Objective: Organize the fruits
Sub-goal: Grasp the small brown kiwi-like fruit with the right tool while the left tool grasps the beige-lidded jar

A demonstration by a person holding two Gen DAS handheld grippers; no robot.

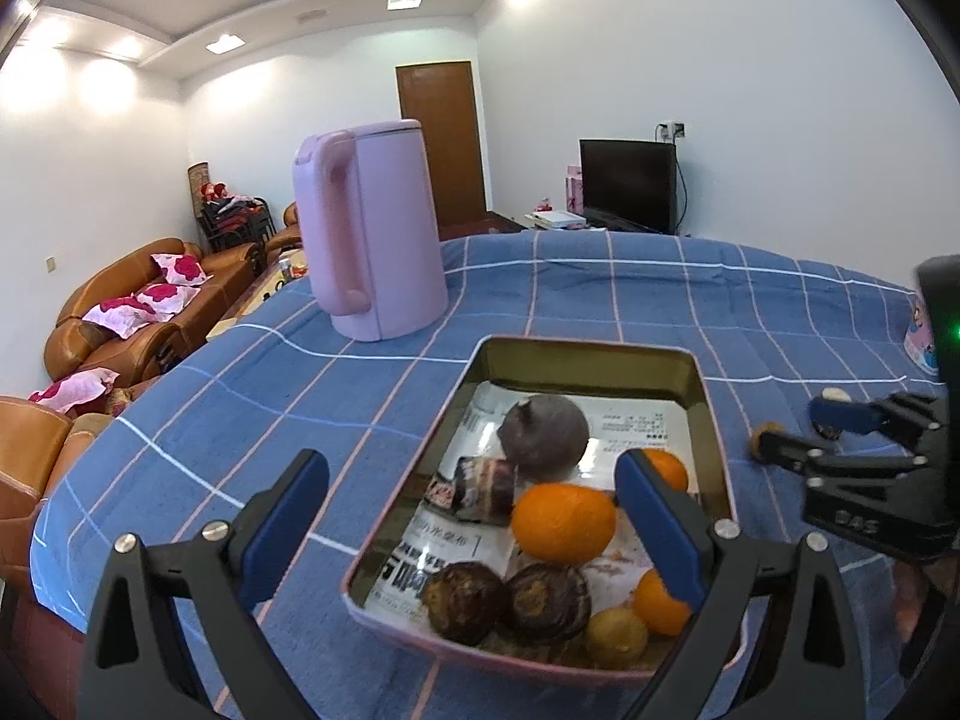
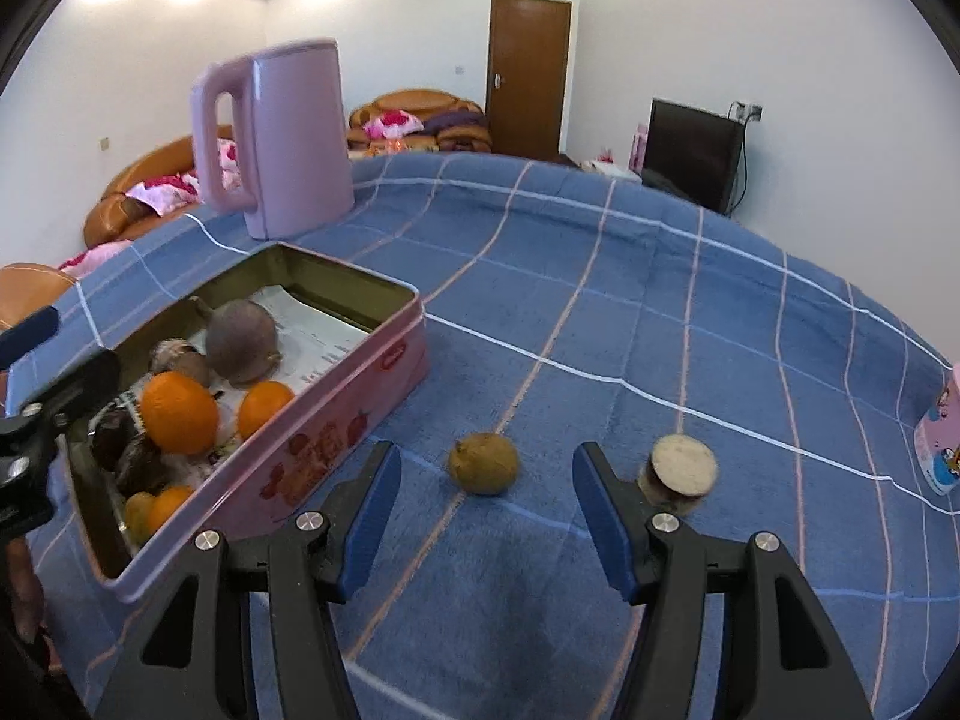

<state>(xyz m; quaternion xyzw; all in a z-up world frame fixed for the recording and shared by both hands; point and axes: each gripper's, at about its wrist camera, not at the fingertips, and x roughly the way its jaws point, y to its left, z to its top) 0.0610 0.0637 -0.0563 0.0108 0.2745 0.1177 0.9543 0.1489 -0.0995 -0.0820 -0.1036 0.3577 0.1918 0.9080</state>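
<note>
Room: white-walled living room with brown leather sofas, a brown door and a dark TV; the worktop (image 2: 600,312) wears a blue checked cloth.
Container: pink rectangular metal tin (image 2: 336,420) lined with printed paper, just left of the right fingers and under the left ones.
Tin contents: oranges (image 1: 564,522), dark brown round fruits (image 1: 465,600), a purple-grey round fruit (image 1: 546,435), a small yellowish fruit at the near corner.
Target fruit: small brownish-green round fruit (image 2: 483,462) on the cloth, ahead of the right fingers and centred on the gap between them, not touching.
Other loose piece: cut cylindrical chunk with a pale top face (image 2: 681,471), just beyond the right-hand fingertip.
Right gripper (image 2: 486,516): fingers apart, empty, nothing pinched.
Left gripper (image 1: 474,522): fingers spread wide, hovering over the tin, holding nothing.
Handling guess: fruit looks light, firm and rollable; likely best pinched across its widest middle, gently, so it does not squirt out or bruise.
Background item: tall pale-pink plastic kettle (image 2: 288,138) far beyond the fingers.
Writing: red oval logo on the tin side, unreadable; the liner print looks Chinese but is too small to read; letters on the gripper body unclear.
</note>
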